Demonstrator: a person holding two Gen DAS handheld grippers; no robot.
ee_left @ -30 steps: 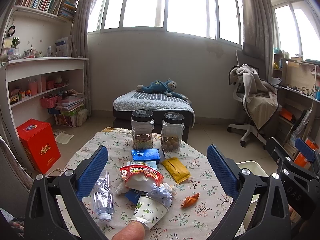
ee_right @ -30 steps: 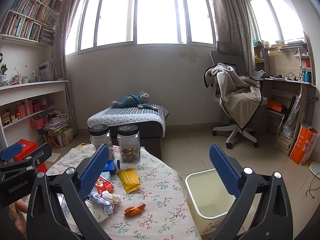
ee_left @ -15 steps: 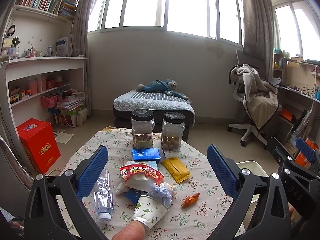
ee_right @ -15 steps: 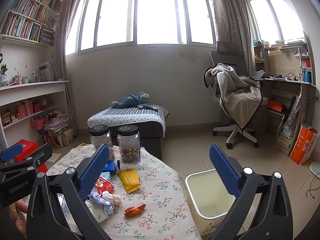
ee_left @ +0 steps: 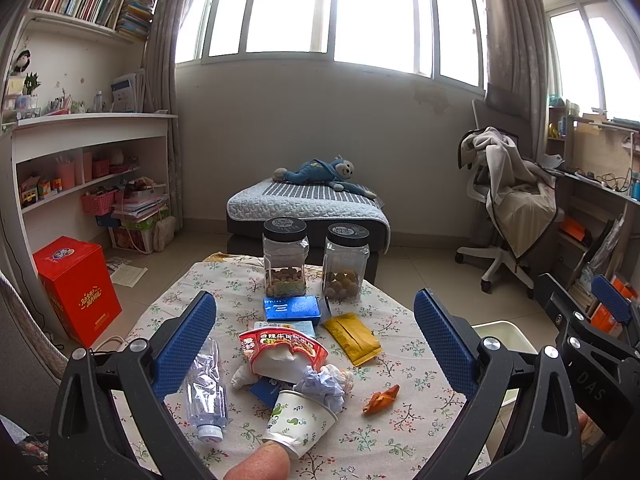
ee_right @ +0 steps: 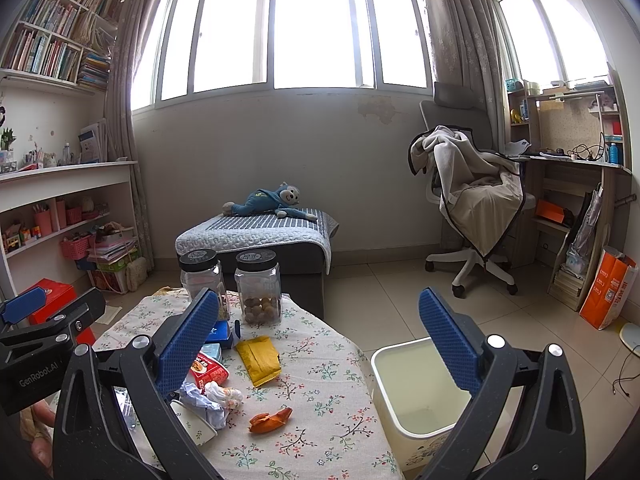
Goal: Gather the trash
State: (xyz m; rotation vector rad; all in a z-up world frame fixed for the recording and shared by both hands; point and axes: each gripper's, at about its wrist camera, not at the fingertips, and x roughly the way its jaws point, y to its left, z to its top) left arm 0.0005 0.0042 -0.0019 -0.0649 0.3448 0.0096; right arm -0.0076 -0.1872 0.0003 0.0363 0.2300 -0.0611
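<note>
Trash lies on a floral-cloth table [ee_left: 404, 376]: a tipped paper cup [ee_left: 301, 420] with crumpled paper [ee_left: 323, 384], a red snack wrapper [ee_left: 282, 350], a crushed plastic bottle [ee_left: 205, 392], a yellow packet [ee_left: 352, 336] and an orange peel scrap [ee_left: 382, 399]. My left gripper [ee_left: 316, 348] hovers open above the pile, holding nothing. My right gripper [ee_right: 316, 348] is open too, held over the table's right edge, with the orange scrap [ee_right: 270, 420] and yellow packet [ee_right: 258, 358] below it. A cream waste bin [ee_right: 420, 396] stands on the floor right of the table.
Two black-lidded jars [ee_left: 286, 258] [ee_left: 346, 262] and a blue box [ee_left: 292, 309] stand at the table's far side. Beyond are a low bed with a blue plush toy [ee_left: 316, 172], a draped office chair [ee_right: 472, 208], shelves at left and a red box [ee_left: 76, 288].
</note>
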